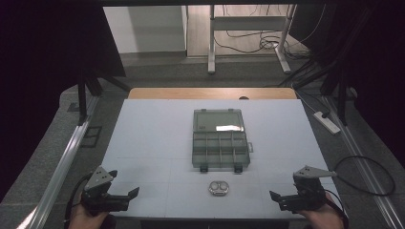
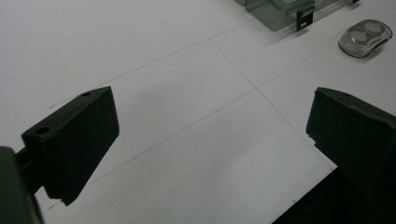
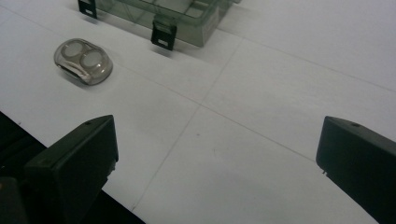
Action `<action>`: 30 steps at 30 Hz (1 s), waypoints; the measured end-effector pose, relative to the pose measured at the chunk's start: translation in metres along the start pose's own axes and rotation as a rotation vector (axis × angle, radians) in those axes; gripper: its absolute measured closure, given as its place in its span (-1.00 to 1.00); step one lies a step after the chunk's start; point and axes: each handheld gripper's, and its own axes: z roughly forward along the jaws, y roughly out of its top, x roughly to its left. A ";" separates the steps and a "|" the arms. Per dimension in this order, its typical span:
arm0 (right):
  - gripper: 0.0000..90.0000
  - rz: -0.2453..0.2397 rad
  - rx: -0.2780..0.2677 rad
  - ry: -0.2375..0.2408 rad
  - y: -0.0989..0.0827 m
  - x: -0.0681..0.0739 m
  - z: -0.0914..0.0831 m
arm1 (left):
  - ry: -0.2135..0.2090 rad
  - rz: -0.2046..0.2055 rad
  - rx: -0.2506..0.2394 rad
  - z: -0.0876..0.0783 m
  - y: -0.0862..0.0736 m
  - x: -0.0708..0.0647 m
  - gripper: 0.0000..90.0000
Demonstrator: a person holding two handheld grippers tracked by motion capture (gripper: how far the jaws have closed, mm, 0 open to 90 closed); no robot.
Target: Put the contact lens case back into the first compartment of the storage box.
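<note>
Looking at this, both of your tools are parked at the near corners of the tabletop point(image 1: 143, 143): the left gripper point(image 1: 125, 190) at the near-left, the right gripper point(image 1: 286, 191) at the near-right. Jaws on both are spread wide with nothing between them.

The small clear twin-dome case point(image 1: 219, 187) sits near the middle of the near edge, just in front of the compartment box point(image 1: 220, 150), which lies open with its lid folded back toward the far edge. In the left gripper view the case point(image 2: 364, 38) is off near the box's front latch point(image 2: 304, 19); in the right gripper view the case point(image 3: 83, 61) lies apart from the box point(image 3: 187, 14).

My worry: that case is low, rounded and slick-looking, so a pinch on the domes could squirt it out toward the near edge and off the table. Coming in too far forward could also knock the latches and shove the whole box.
</note>
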 end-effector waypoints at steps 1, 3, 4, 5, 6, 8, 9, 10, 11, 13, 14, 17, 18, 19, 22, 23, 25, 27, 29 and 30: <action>-1.00 -0.004 -0.004 0.005 0.001 0.000 0.000 | 0.000 -0.001 0.000 0.000 0.000 0.000 -0.94; -1.00 -0.014 -0.014 0.025 0.002 0.001 0.001 | 0.001 -0.001 0.000 0.000 0.000 0.000 -0.94; -1.00 -0.014 -0.014 0.025 0.002 0.001 0.001 | 0.001 -0.001 0.000 0.000 0.000 0.000 -0.94; -1.00 -0.020 -0.019 0.038 0.003 0.001 0.002 | 0.001 -0.002 0.001 0.000 0.000 0.000 -0.94; -1.00 -0.021 -0.020 0.045 0.004 0.001 0.002 | 0.001 -0.002 0.001 0.000 0.000 0.000 -0.94; -1.00 -0.023 -0.021 0.050 0.004 0.000 0.002 | 0.001 -0.003 0.001 0.000 0.000 0.000 -0.94; -1.00 -0.024 -0.021 0.056 0.004 0.000 0.003 | 0.001 -0.003 0.001 0.000 0.000 0.000 -0.94; -1.00 -0.021 -0.023 0.062 0.005 0.000 0.003 | 0.001 -0.004 0.001 0.000 0.000 0.000 -0.94; -1.00 -0.021 -0.025 0.065 0.005 0.000 0.003 | 0.001 -0.004 0.001 0.000 0.000 0.000 -0.94; -1.00 -0.018 -0.031 0.073 0.006 0.000 0.004 | 0.001 -0.005 0.001 0.000 0.000 0.000 -0.94; -1.00 -0.019 -0.033 0.075 0.007 0.001 0.004 | 0.001 -0.005 0.001 0.000 0.000 0.000 -0.94; -1.00 -0.026 -0.051 0.080 0.009 0.002 0.005 | 0.002 -0.005 0.002 0.000 0.000 0.000 -0.94; -1.00 -0.026 -0.053 0.083 0.010 0.002 0.005 | 0.002 -0.005 0.002 0.000 0.000 0.000 -0.94; -1.00 -0.028 -0.056 0.087 0.011 0.002 0.006 | 0.003 -0.005 0.003 0.000 0.000 0.000 -0.94; -1.00 -0.039 -0.058 0.096 0.014 0.003 0.007 | 0.003 -0.005 0.003 0.001 0.000 0.000 -0.94; -1.00 -0.039 -0.058 0.096 0.014 0.003 0.007 | 0.003 -0.005 0.003 0.001 0.000 0.000 -0.94; -1.00 -0.060 -0.044 0.108 0.018 0.005 0.011 | 0.003 -0.007 0.004 0.001 0.000 0.000 -0.94; -1.00 -0.064 -0.040 0.113 0.019 0.005 0.012 | 0.003 -0.007 0.005 0.001 0.000 0.000 -0.94; -1.00 -0.066 -0.026 0.127 0.021 0.007 0.015 | 0.003 -0.007 0.005 0.001 0.000 0.001 -0.94; -1.00 -0.068 -0.022 0.132 0.022 0.008 0.017 | 0.003 -0.007 0.005 0.001 0.000 0.001 -0.94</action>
